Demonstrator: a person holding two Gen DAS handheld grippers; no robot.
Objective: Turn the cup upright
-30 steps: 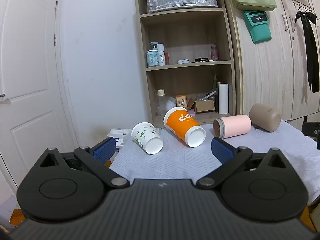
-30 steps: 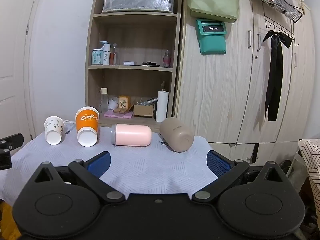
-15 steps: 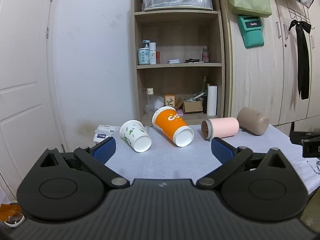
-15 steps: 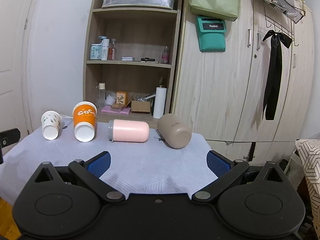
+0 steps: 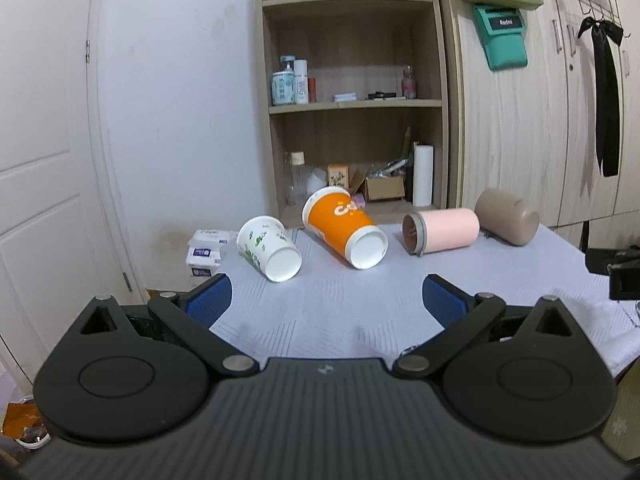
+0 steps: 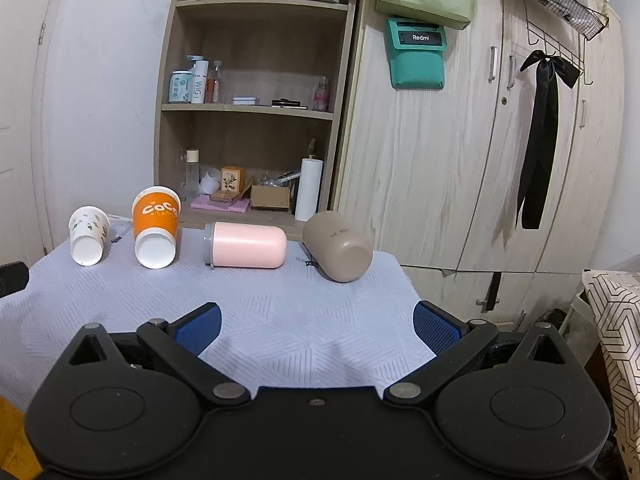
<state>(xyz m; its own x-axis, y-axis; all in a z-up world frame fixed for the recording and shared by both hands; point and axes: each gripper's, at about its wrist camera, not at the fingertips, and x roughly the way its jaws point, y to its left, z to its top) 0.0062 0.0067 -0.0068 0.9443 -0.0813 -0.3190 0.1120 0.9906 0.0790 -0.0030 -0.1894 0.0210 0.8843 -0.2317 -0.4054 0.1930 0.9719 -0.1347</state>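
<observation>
Several cups lie on their sides in a row on the white tablecloth (image 5: 332, 312): a white floral paper cup (image 5: 267, 249) (image 6: 89, 235), an orange paper cup (image 5: 343, 233) (image 6: 157, 227), a pink tumbler (image 5: 442, 231) (image 6: 246, 245) and a tan cup (image 5: 507, 222) (image 6: 338, 246). My left gripper (image 5: 326, 300) is open and empty, short of the white and orange cups. My right gripper (image 6: 317, 326) is open and empty, short of the pink and tan cups.
A wooden shelf unit (image 6: 256, 120) with bottles and boxes stands behind the table, next to wardrobe doors (image 6: 480, 140). A white door (image 5: 44, 160) is at the left. The table's right edge (image 6: 408, 280) drops off beside the tan cup. Small boxes (image 5: 206, 252) lie at the table's left.
Both grippers have moved a little closer to the cups and the views have shifted slightly. No cup has moved. Both grippers stay open.
</observation>
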